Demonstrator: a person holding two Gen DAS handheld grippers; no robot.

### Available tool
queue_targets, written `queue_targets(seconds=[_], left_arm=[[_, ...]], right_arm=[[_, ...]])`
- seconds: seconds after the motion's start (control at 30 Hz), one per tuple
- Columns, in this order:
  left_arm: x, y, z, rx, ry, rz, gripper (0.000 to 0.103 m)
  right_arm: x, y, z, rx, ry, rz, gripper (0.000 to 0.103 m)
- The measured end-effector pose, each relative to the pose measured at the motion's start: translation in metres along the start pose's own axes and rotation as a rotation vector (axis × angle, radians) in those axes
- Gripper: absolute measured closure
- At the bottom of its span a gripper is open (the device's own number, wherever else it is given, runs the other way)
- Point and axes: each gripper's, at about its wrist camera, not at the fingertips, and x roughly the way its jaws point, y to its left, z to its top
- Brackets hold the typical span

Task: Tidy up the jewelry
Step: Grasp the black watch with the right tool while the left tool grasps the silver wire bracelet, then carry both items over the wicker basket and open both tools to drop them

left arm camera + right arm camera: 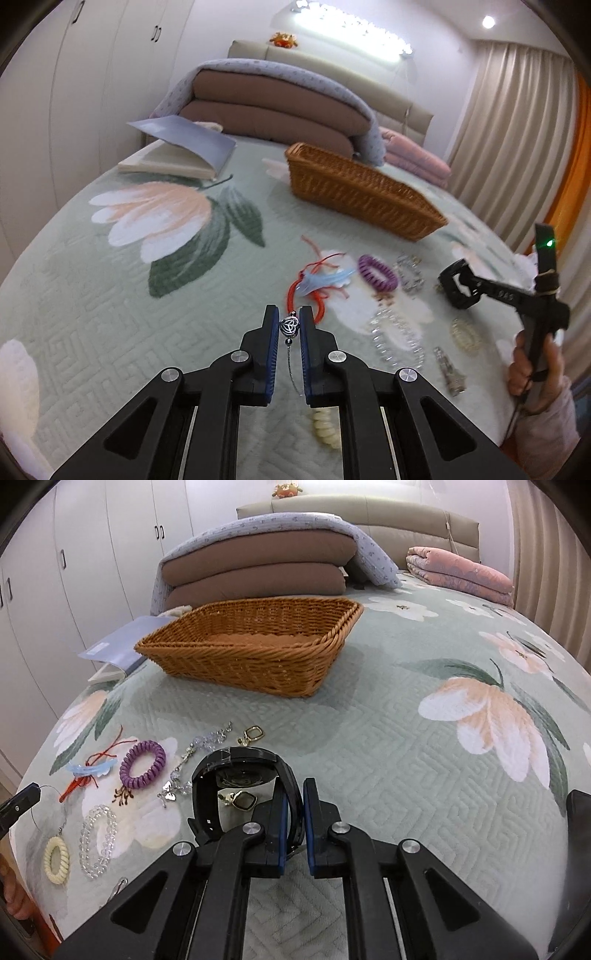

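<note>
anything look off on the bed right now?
Mostly not. The book behind the wicker basket lies splayed, its cover lifted. The basket looks empty; jewelry such as the purple coil tie lies loose on the bedspread.

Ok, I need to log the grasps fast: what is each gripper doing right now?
Left gripper: closed on the silver pendant, its chain hanging below.
Right gripper: closed on the strap of the black watch.

Black watch (243, 779) between clamped fingers (282, 823)
</note>
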Motion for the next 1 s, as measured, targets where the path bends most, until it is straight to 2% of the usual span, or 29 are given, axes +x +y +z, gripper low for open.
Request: queue_targets(seconds=[0.13,0.3,0.43,0.47,0.6,0.67,0.87,1.0], left_arm=[[-0.005,0.001,0.003,-0.017,-0.026,-0.044,0.092],[-0.005,0.001,0.016,-0.006,-0.073,-0.014,0.092],[0.025,0.005,0.023,-0.012,0.009,-0.016,0.092],[0.027,0.003,0.023,-0.008,0.005,-0.021,0.092],[0.004,-0.004,0.025,0.011,-0.102,-0.083,0.092],[-0.002,-0.006,0.027,0.020,-0.123,-0.088,0.092],[-0.012,-0.008,0.039,0.007,-0.158,-0.173,0.092],[-0.021,-0.016,0.064,0.019,-0.196,-0.236,0.092]], right_arm=[[0.000,0.001,0.000,0.000,-0.002,0.005,0.092],[-0.001,0.001,-0.001,-0.009,-0.010,0.006,0.092],[0.000,0.000,-0.001,0.002,-0.006,0.013,0.092],[0.000,0.000,-0.001,0.005,-0.007,0.015,0.092],[-0.002,-0.001,-0.002,0.007,-0.015,0.018,0.092],[-0.003,0.000,-0.002,0.004,-0.022,0.017,0.092],[-0.015,-0.002,0.001,0.014,-0.071,0.027,0.092],[-0.030,-0.005,0.013,0.036,-0.117,0.047,0.092]])
